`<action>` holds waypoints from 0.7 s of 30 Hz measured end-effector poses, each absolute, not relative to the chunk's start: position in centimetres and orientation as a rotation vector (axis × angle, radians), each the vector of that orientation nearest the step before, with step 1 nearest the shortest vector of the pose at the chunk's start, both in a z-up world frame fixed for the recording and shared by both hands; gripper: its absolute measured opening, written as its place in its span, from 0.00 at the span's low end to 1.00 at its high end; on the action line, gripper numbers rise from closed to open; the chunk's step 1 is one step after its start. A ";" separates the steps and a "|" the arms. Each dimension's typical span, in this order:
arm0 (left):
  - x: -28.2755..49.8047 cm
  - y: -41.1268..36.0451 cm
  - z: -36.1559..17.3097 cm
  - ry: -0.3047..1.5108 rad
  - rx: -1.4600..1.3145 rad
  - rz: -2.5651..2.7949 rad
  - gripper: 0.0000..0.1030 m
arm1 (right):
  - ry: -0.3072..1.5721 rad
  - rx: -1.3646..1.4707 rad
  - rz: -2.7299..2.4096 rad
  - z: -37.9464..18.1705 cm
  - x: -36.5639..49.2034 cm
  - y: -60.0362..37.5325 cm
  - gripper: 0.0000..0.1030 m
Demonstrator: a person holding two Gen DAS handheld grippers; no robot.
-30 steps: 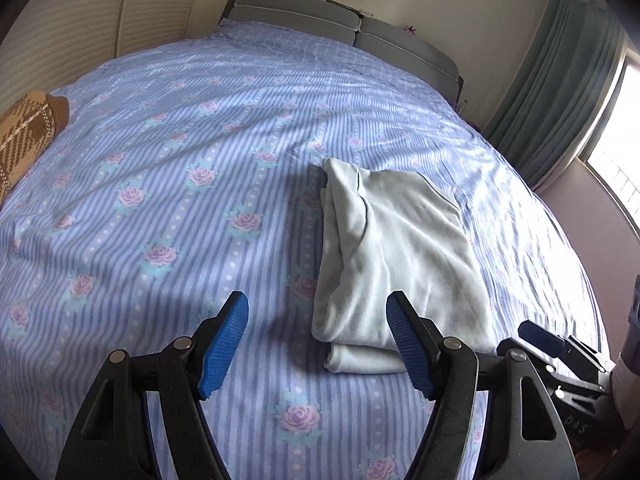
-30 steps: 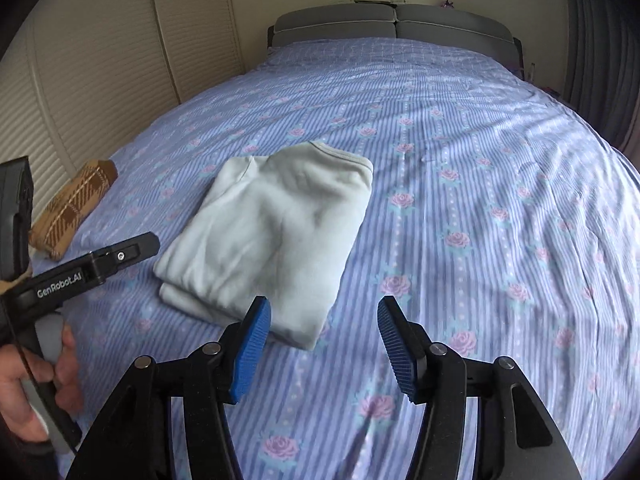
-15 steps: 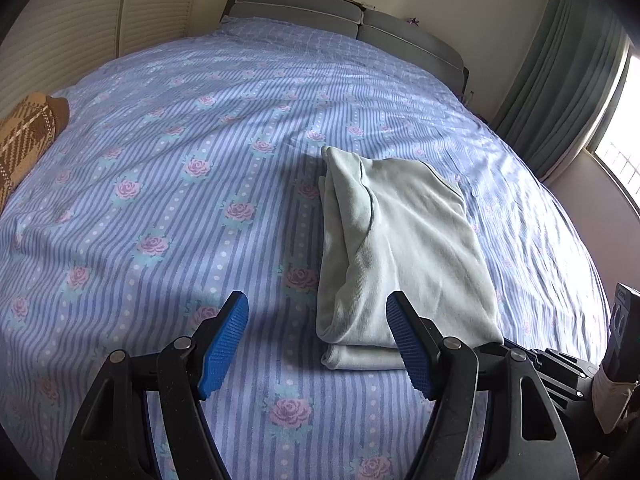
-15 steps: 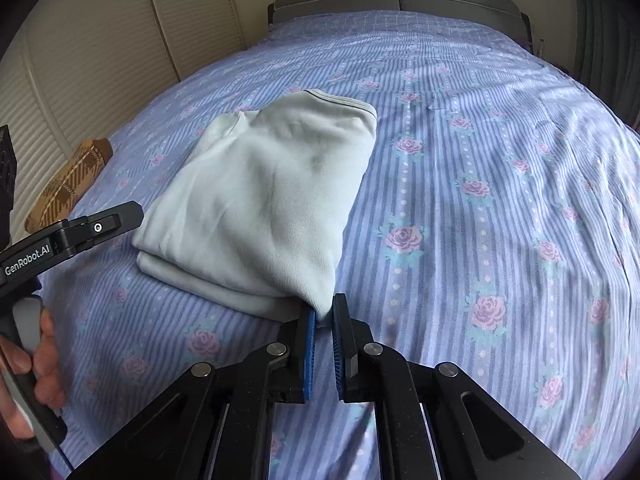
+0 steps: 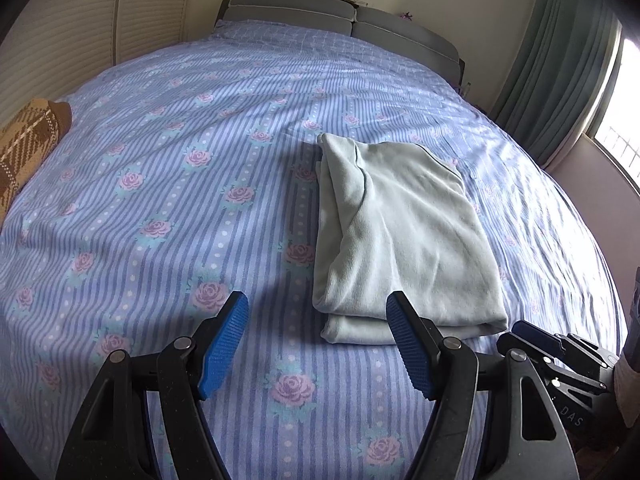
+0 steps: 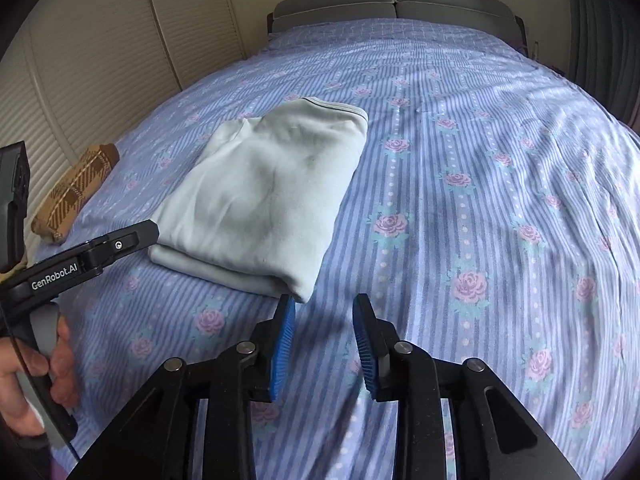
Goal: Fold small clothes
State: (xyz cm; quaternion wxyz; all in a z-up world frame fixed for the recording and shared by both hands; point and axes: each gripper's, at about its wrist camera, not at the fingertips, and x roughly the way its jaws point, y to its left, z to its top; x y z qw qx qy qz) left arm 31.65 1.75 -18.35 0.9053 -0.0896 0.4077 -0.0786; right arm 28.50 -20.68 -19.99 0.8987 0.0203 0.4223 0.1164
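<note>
Folded cloth is what we see first: a pale mint-green garment [image 5: 404, 236] lies on the bed [image 5: 160, 200], folded into a thick rectangle of several layers, its layered edge facing us and a darker-trimmed edge at the far end. From our left wrist view it sits right of centre on the bedspread; from our right wrist view the same garment [image 6: 268, 192] lies left of centre. Our right gripper [image 6: 324, 344] hovers just in front of the garment's near right corner, its jaws opening, with only striped bedspread showing in the gap between the blue pads; the left pad's tip is right by that corner, and we cannot tell whether it touches the fabric. Our left gripper [image 5: 318, 344] stands wide open and holds nothing, its right pad overlapping the garment's near edge in the picture while its left pad is over bare bedspread. In the right wrist view we see our left hand [image 6: 36, 376] wrapped around the handle of its gripper at the left edge, and in the left wrist view the tip of the right gripper pokes in at the lower right. The bedspread is blue-striped with pink roses and lightly rumpled. Well apart from the garment, near the left edge of the bed, lies a brown checked cloth [image 6: 76, 192]. Beyond are a grey headboard [image 6: 392, 4], pale slatted doors [image 6: 100, 60] on the left and a green curtain [image 5: 560, 64] by the window [image 5: 620, 120] on the right.
</note>
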 end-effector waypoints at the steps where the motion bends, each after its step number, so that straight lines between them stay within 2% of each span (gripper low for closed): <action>1: 31.6 1.8 -18.3 0.842 -0.183 -0.159 0.69 | 0.867 0.021 0.239 -19.9 28.4 -20.2 0.30; 9: 31.5 2.4 -18.1 0.841 -0.185 -0.144 0.69 | 0.831 -0.161 0.201 -20.1 29.4 -17.2 0.29; 10: 31.5 2.4 -18.1 0.841 -0.184 -0.142 0.69 | 0.821 -0.186 0.190 -20.2 29.6 -17.0 0.23; 11: 31.5 2.5 -18.2 0.842 -0.185 -0.139 0.69 | 0.817 -0.203 0.189 -20.2 29.8 -16.9 0.09; 16: 31.6 2.5 -18.3 0.847 -0.196 -0.144 0.69 | 0.799 -0.116 0.194 -19.8 29.6 -18.7 0.07; 21: 31.6 1.8 -18.7 0.863 -0.191 -0.161 0.69 | 0.858 0.042 0.213 -21.4 29.9 -20.9 0.06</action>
